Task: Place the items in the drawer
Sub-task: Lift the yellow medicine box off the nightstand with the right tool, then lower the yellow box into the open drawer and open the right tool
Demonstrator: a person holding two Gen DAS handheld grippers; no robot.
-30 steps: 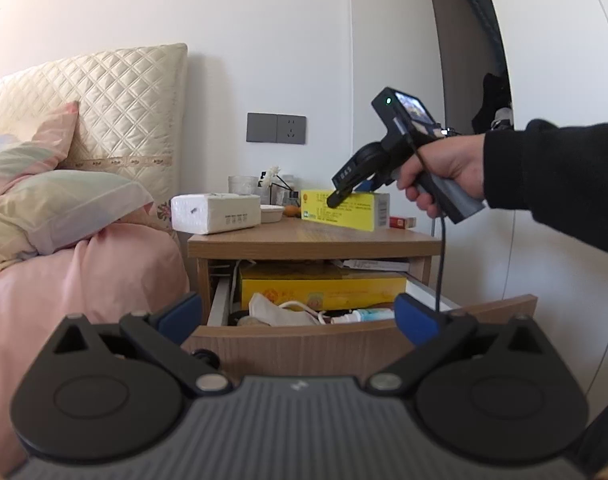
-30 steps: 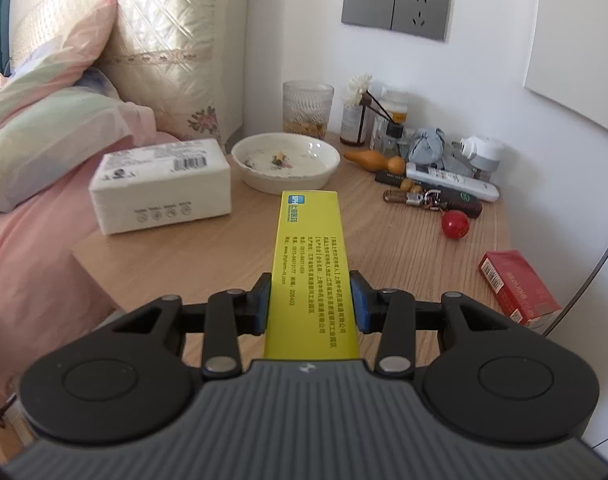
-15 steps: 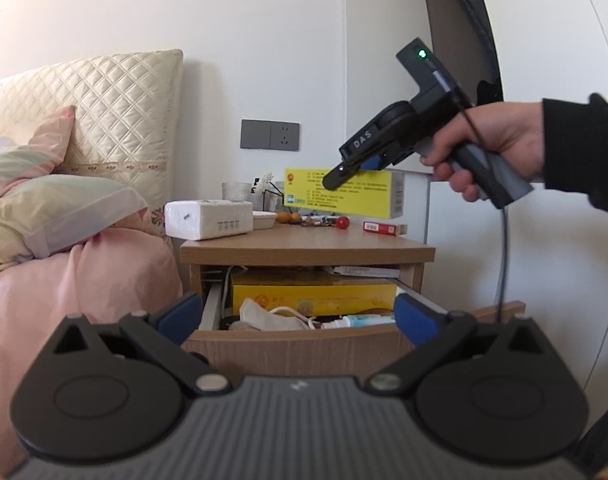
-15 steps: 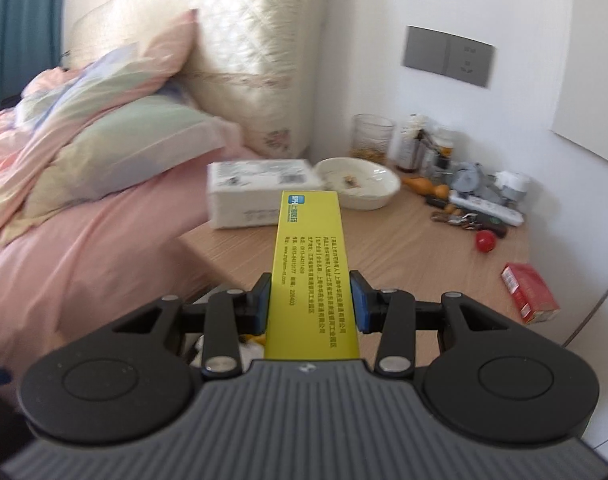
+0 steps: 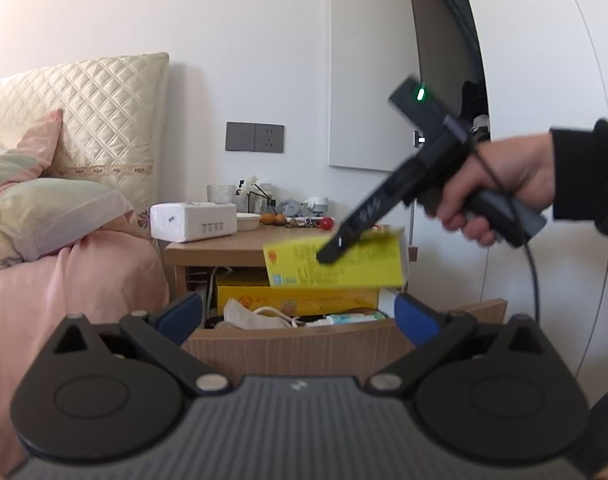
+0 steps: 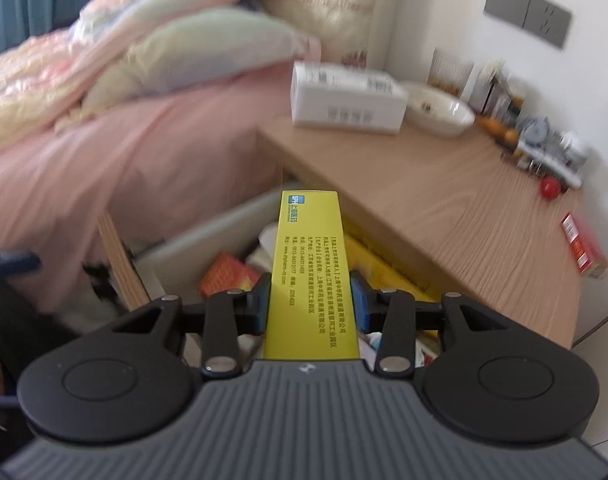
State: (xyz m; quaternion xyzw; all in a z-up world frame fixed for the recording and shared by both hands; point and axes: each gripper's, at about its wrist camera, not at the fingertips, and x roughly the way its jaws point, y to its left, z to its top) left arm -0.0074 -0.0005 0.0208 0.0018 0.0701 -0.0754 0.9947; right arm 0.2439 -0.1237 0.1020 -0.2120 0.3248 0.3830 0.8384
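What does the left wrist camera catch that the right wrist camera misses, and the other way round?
Only the left wrist view shows the hand holding the right gripper, the open left gripper, and the drawer's wooden front.

Only the right wrist view shows the red pack on the nightstand and an orange box inside the drawer.

Both show the yellow box clamped in the right gripper above the open drawer, the white tissue pack and the pillows.
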